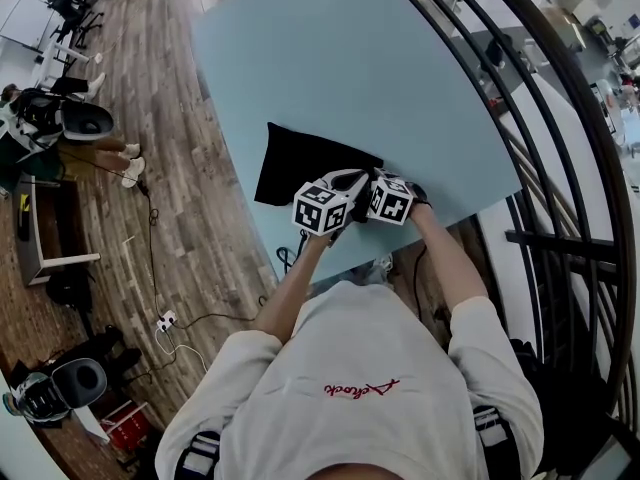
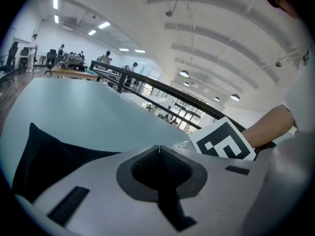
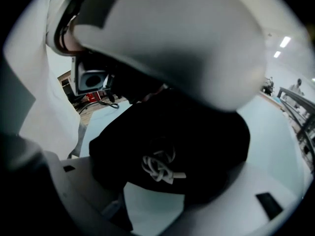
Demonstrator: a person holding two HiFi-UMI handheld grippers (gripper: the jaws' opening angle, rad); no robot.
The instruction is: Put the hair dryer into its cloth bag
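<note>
We've got bright, even light from ceiling strips, heavy fisheye bending at the edges, and the cloth bag just goes murky black, blurry up close.

The person's white cotton T-shirt bears red cursive lettering, too small to read; nothing else carries legible text.

One black cloth bag, one white knotted cord, one pale blue desk and two tools, left gripper and right gripper, are showing.
</note>
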